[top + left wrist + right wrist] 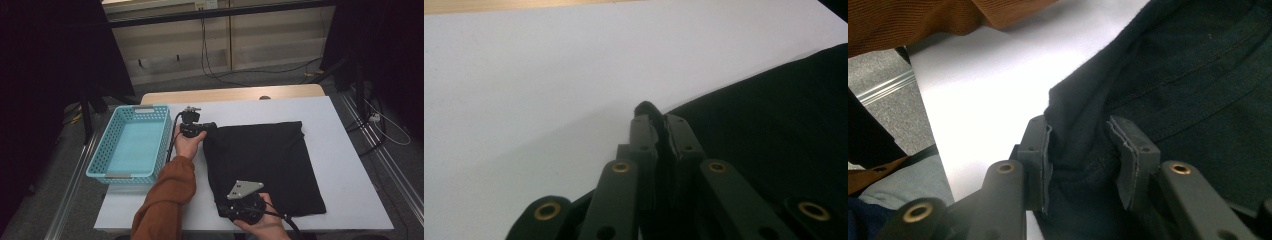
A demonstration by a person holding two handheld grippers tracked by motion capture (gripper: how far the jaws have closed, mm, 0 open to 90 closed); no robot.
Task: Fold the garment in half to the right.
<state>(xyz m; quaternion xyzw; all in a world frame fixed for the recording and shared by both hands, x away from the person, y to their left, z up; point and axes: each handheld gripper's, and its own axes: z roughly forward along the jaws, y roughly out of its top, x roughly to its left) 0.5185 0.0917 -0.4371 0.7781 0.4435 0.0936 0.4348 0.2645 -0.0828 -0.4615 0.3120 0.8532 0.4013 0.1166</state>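
A black cloth (265, 165) lies folded flat on the white table (345, 170). At the cloth's far left corner, my left gripper (209, 127) lies level, held by a hand in a rust-brown sleeve (167, 195). In the left gripper view the left gripper (659, 122) is shut on a fold of the cloth (774, 125), with a small tuft poking out past the tips. My right gripper (227, 206) sits at the cloth's near left corner. In the right gripper view the right gripper (1083, 145) has its pads apart, with the bunched corner of the cloth (1173, 65) lying between them.
A light blue plastic basket (100, 150) stands on the table's left side, beside the left hand. Bare white tabletop runs to the right of the cloth and beyond it. A wooden strip (235, 93) edges the far side, and cables lie on the floor behind.
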